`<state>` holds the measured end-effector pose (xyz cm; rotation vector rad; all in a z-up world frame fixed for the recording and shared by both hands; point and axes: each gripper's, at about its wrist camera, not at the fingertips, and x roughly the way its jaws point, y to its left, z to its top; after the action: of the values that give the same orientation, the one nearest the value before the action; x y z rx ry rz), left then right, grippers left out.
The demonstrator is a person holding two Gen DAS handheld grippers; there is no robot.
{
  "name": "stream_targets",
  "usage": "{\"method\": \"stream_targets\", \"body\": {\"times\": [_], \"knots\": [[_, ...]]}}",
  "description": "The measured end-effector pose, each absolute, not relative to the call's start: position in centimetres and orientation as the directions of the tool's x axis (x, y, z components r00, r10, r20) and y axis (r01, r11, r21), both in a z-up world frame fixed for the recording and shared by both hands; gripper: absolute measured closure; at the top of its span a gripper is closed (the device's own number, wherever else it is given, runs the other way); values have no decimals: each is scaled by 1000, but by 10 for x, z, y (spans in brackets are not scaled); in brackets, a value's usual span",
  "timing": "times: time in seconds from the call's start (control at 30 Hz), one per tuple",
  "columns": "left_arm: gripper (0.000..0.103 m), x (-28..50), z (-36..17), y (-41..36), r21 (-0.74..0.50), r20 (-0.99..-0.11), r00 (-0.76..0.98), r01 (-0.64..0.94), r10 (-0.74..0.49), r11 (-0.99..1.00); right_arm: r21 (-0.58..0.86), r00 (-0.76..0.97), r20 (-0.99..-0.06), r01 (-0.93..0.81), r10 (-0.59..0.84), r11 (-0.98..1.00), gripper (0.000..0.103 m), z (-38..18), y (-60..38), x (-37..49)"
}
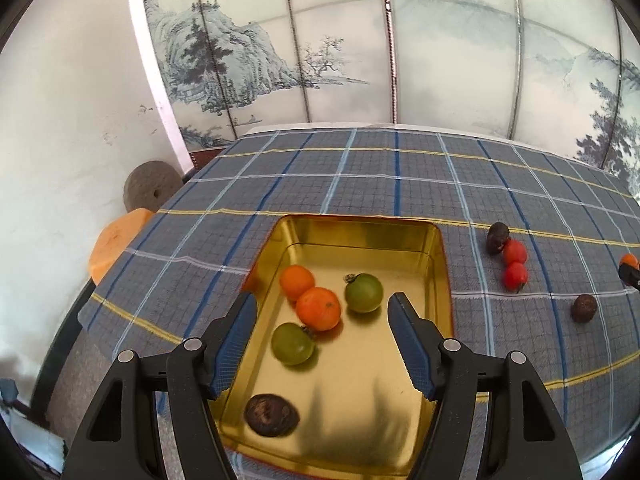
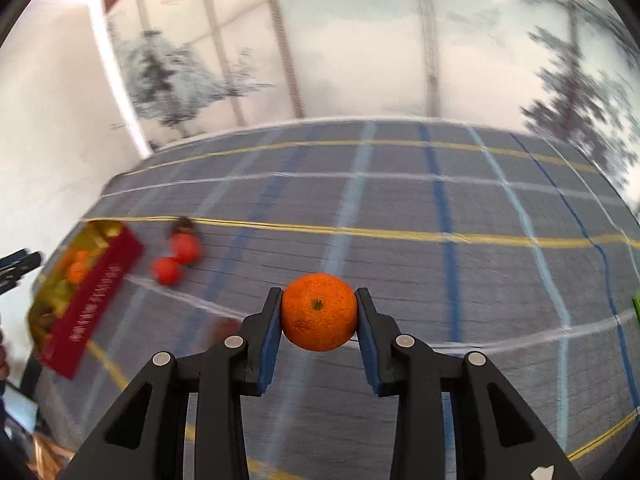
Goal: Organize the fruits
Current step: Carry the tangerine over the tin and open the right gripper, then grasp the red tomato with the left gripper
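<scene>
My left gripper hangs open above a gold tin with red outer walls, nothing between its fingers. Inside lie two oranges, two green tomatoes and a dark brown fruit. Right of the tin on the cloth are two red tomatoes and two more dark fruits. My right gripper is shut on an orange mandarin, held above the cloth. In the right wrist view the tin sits at the far left with the red tomatoes beside it.
A blue-grey plaid cloth covers the table. A painted folding screen stands behind it. An orange stool and a grey round object sit off the table's left edge. Something green shows at the right rim.
</scene>
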<state>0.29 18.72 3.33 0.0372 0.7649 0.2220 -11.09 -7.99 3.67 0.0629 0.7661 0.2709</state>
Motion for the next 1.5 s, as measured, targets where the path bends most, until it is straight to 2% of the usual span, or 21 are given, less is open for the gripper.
{"method": "stream_targets", "body": {"times": [0.27,0.4,0.57,0.8,0.83,0.87,0.93,1.2,1.33,1.5], "knots": [[34,-38,40,239,83,-665,692,-305,281,949,245,562,-619,-527,549,814,70,75,52,-135],[34,-59,38,262,122,-664,667,-349,338,929,296,444,-617,-634,650,715,70,74,118,-137],[34,-79,36,270,165,-654,663,-345,364,924,297,342,-676,-684,652,666,70,48,184,-128],[34,-82,30,265,177,-654,670,-315,351,932,241,309,-734,-714,605,657,68,23,228,-126],[33,-82,30,263,177,-655,671,-310,347,934,245,302,-738,-713,603,657,64,21,232,-125],[33,-82,29,261,178,-656,672,-305,344,935,256,300,-734,-709,610,657,51,21,233,-124],[33,-81,29,258,183,-658,673,-292,337,939,281,312,-707,-699,634,657,34,26,227,-125],[32,-82,34,224,182,-655,716,-161,242,970,292,456,-600,-640,657,711,34,49,151,-146],[32,-77,41,193,161,-668,733,-29,130,987,240,585,-610,-506,534,828,34,41,63,-157],[32,-53,50,149,52,-702,709,147,-69,988,131,682,-677,-259,277,957,34,22,-50,-155]]}}
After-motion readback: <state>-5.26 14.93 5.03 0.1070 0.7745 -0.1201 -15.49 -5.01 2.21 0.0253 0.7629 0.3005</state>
